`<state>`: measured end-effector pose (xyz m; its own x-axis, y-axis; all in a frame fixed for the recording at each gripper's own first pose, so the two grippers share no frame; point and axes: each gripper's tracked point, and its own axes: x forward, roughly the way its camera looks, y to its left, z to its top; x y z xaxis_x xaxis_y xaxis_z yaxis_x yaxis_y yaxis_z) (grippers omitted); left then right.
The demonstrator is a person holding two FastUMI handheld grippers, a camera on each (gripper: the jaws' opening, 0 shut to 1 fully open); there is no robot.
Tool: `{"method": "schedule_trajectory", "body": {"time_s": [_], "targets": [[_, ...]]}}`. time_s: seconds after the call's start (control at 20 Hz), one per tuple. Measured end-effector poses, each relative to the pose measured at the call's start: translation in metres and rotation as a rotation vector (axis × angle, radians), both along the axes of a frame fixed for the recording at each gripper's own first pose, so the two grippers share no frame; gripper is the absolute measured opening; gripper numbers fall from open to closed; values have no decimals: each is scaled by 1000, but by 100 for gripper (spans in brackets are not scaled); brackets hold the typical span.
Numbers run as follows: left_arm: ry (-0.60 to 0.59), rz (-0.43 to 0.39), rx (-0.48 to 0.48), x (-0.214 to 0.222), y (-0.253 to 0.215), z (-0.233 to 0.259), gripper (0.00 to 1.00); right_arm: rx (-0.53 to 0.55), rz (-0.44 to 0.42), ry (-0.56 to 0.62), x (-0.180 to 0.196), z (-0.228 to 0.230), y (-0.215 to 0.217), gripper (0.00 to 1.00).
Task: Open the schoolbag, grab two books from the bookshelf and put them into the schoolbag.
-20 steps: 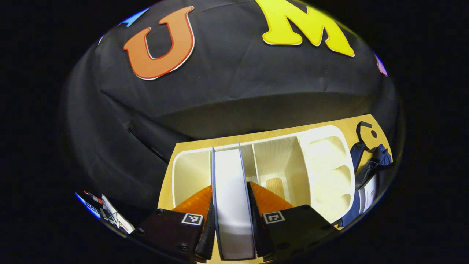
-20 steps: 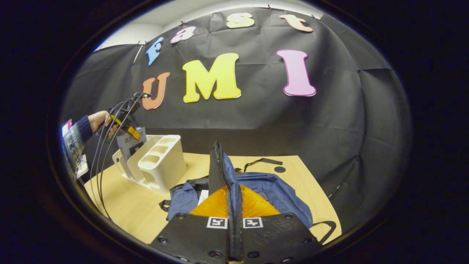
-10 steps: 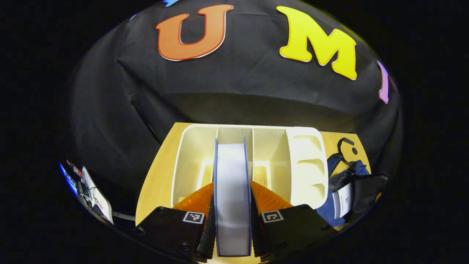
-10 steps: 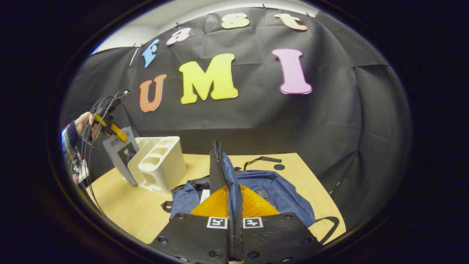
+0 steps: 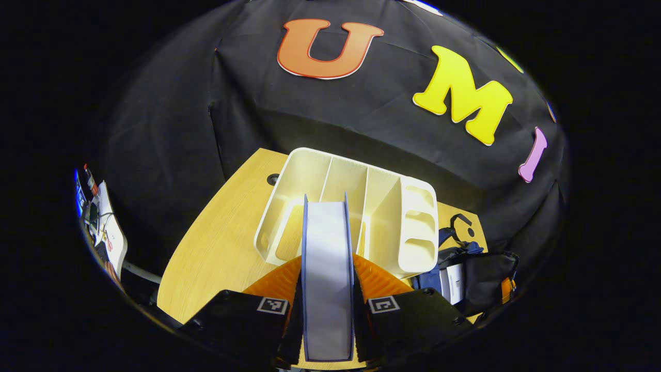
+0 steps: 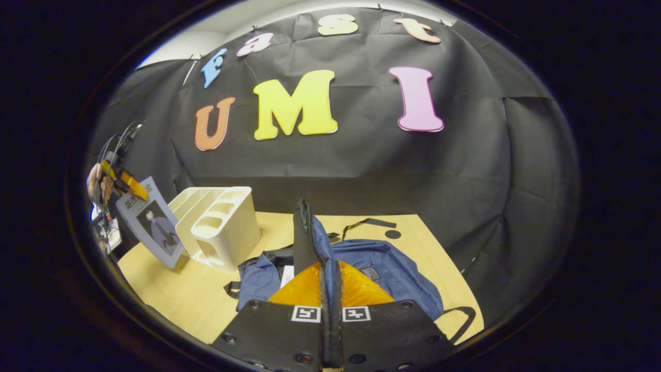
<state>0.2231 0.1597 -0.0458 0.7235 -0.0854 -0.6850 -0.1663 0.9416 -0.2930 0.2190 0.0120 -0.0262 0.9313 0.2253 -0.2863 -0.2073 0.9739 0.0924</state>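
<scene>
In the left gripper view, the left gripper (image 5: pixel 327 310) is at 6 o'clock and its jaws are closed on a book (image 5: pixel 327 274), which stands on edge between them, with the page side toward the camera. Just behind the book, toward 12 o'clock, is the white bookshelf (image 5: pixel 356 206) on the tabletop (image 5: pixel 217 248); its slots look empty. At 4 o'clock the schoolbag (image 5: pixel 465 279) lies beside the shelf, and something white shows inside it.

In the right gripper view, the right gripper (image 6: pixel 330 310) at 6 o'clock has its jaws narrow, pinching the zipper edge of the schoolbag (image 6: pixel 382 263) and holding the opening up. Farther off, at 9 o'clock, the book (image 6: pixel 150 222) hangs in the air, tilted, just beside the bookshelf (image 6: pixel 219 225), under the other gripper.

I judge that the bag is open and the white thing inside may be the first book, but I cannot tell this for sure. What is left is to carry this book over and put it into the bag.

Compared with one second ago, the book has come fully out of the shelf slot and moved away from it.
</scene>
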Motion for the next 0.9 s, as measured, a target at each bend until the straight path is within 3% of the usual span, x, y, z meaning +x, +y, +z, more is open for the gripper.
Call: {"method": "schedule_trajectory", "body": {"time_s": [0.35,0.4,0.45,0.65,0.7,0.9], "targets": [[-73,83,-238,-59,5,-9,42,-48,-1,-8,1,2,3,1],[-82,82,-268,-70,1,-13,39,-50,-1,-6,4,2,4,1],[-93,86,-304,-77,-2,-16,42,-51,0,-4,4,3,5,1],[-119,123,-423,-96,-9,-28,46,-76,3,-10,4,6,12,1],[-124,137,-448,-100,-7,-32,42,-83,4,-11,4,6,13,1],[-177,152,-588,-105,-23,-29,42,-98,-8,-3,3,7,12,1]]}}
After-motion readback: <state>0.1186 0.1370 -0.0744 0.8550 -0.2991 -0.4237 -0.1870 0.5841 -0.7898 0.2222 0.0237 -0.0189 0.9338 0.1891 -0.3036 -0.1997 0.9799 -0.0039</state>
